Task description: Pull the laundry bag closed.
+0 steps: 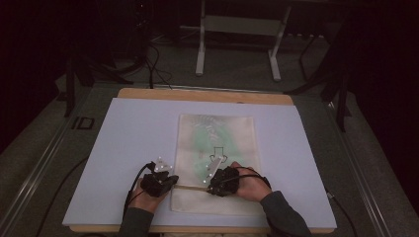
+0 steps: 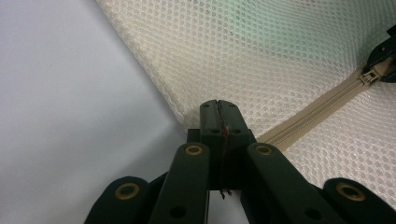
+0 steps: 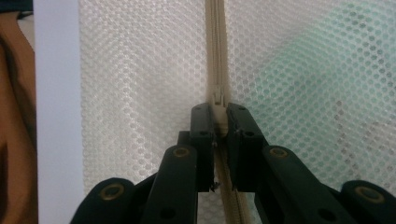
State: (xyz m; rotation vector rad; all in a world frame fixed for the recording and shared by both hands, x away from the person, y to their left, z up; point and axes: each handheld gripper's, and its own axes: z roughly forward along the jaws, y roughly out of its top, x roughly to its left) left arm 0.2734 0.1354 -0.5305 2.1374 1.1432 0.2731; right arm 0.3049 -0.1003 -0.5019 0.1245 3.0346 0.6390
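High view: a mesh laundry bag [image 1: 216, 163] lies flat on the white board [image 1: 133, 143], mid-zip, both grippers at its near end.

Left gripper [image 2: 218, 109] is clenched on the bag's left corner, where the zipper [image 2: 322, 109] starts; right gripper [image 3: 219, 122] pinches the zipper pull [image 3: 218, 100]. Roughly half the track looks unfinished, with open bag stretching rightward.
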